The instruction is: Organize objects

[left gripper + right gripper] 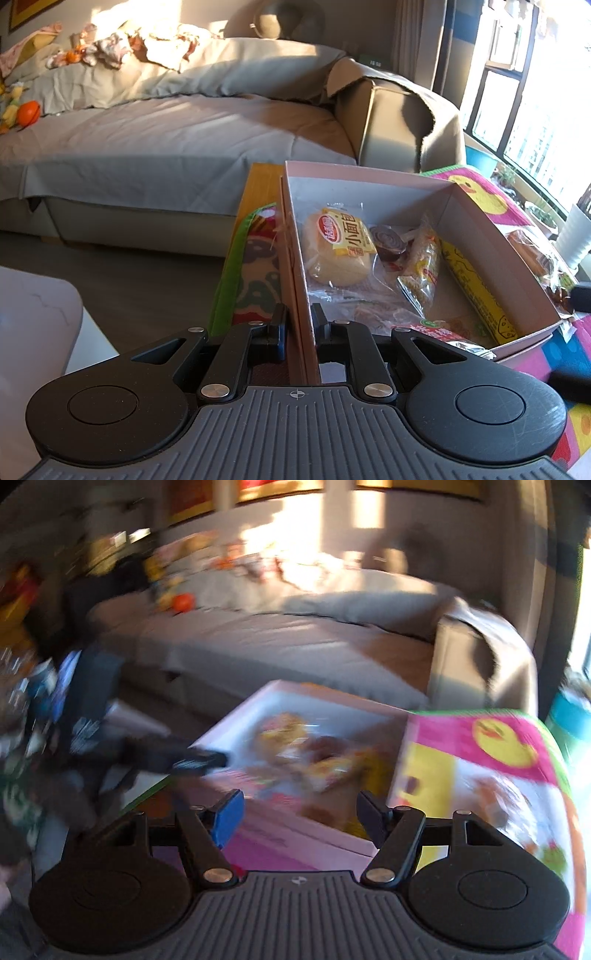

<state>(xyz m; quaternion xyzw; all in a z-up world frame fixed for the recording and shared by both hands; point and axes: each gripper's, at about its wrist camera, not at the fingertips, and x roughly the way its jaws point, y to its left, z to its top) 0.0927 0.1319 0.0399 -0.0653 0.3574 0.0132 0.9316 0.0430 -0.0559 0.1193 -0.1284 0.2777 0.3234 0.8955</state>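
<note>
An open pink cardboard box point(369, 171) stands on a colourful mat point(476, 192). Inside lie a wrapped bread bun point(338, 247), a small chocolate snack point(388, 242), a noodle packet point(424, 266) and a long yellow packet point(476, 291). My left gripper point(299, 325) is shut on the box's near left wall, one finger inside and one outside. In the blurred right wrist view my right gripper point(299, 812) hangs open over the box's point(288, 698) near edge. Nothing sits between its fingers. The left gripper point(199, 758) shows there as a dark shape at the box's left wall.
A grey covered sofa point(166, 140) runs behind the box, with toys and an orange ball point(29, 112) on it. More wrapped snacks point(532, 254) lie on the mat to the right of the box. A white tabletop point(33, 314) sits at the near left, and windows fill the right.
</note>
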